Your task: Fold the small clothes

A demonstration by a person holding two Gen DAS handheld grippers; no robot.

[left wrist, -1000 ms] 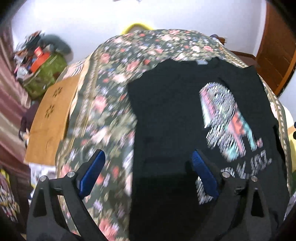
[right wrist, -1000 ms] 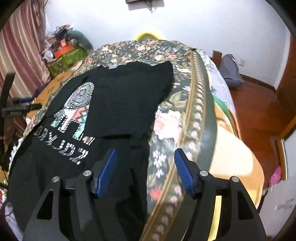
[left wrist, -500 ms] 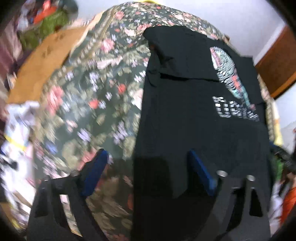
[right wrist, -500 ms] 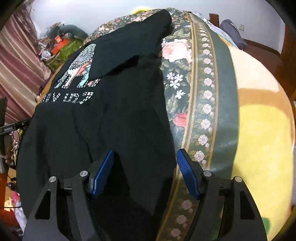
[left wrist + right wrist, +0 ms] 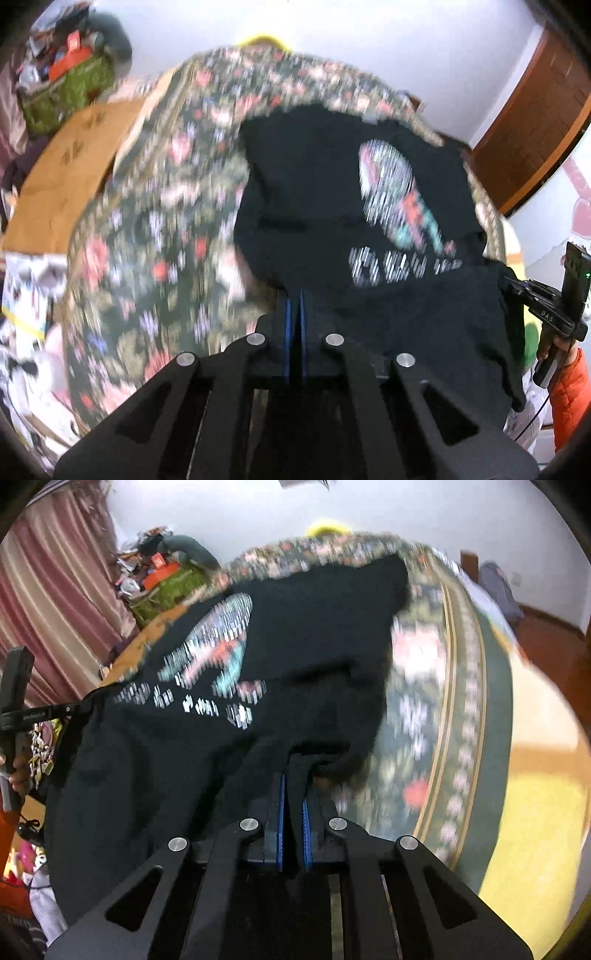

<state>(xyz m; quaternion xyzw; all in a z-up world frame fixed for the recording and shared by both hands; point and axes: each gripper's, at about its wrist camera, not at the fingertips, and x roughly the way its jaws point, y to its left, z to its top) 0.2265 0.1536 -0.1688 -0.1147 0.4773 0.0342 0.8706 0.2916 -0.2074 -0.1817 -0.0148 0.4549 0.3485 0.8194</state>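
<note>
Floral bedspread (image 5: pixel 147 236) covers the bed, w/ black T-shirt (image 5: pixel 314 184) lying lengthwise on it, collar end toward far edge, hem at near edge. Left gripper (image 5: pixel 294 295) has its fingers pressed together, pinching the hem's left corner; right gripper (image 5: pixel 293 775) likewise pinches the right corner. Shirt's long axis runs straight away from both, so the fold probably goes hem toward collar, both hands equally near.

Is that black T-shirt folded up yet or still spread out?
Partly folded: the black T-shirt has its sleeve sides turned in over the print, while its body lies spread on the floral bedspread.
</note>
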